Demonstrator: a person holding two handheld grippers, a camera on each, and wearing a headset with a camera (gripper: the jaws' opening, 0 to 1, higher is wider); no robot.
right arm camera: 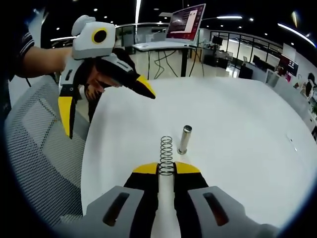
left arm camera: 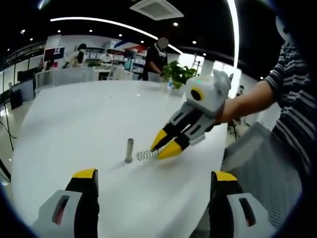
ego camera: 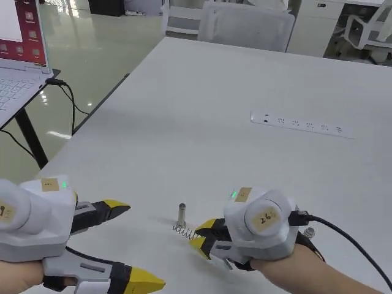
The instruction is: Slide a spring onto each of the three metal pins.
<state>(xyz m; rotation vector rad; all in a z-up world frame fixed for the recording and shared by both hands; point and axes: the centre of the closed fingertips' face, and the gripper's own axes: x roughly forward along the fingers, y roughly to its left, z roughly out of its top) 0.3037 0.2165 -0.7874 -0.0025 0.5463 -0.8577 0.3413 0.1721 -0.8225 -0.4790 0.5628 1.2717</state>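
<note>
L gripper [ego camera: 143, 245] nearest, low left in head view, body cut off by the frame edge. Jaws spread wide, nothing held between them; confirmed in left gripper view.

R gripper [ego camera: 197, 236] low centre, jaws clenched on one end of the spring [ego camera: 182, 231]. Gripped end is buried between the yellow tips, so depth of grip can't be read. Rest of spring sticks out fwd, roughly level, just above or on the table [ego camera: 214, 122]; which one can't be told.

Pin [ego camera: 182, 214] stands upright on the table, just beside the spring's free end. In right gripper view the spring is seen running alongside the pin, not over it. Whether coil and pin touch can't be told.

Small metal bit [ego camera: 309, 233] beside R gripper body, partly hidden, can't be ID'd. Cable [ego camera: 349, 239] runs off R gripper to the frame edge.

Power strip [ego camera: 301, 124] lies well apart, far side of table. Laptop [ego camera: 18, 55] cut off at left edge.
</note>
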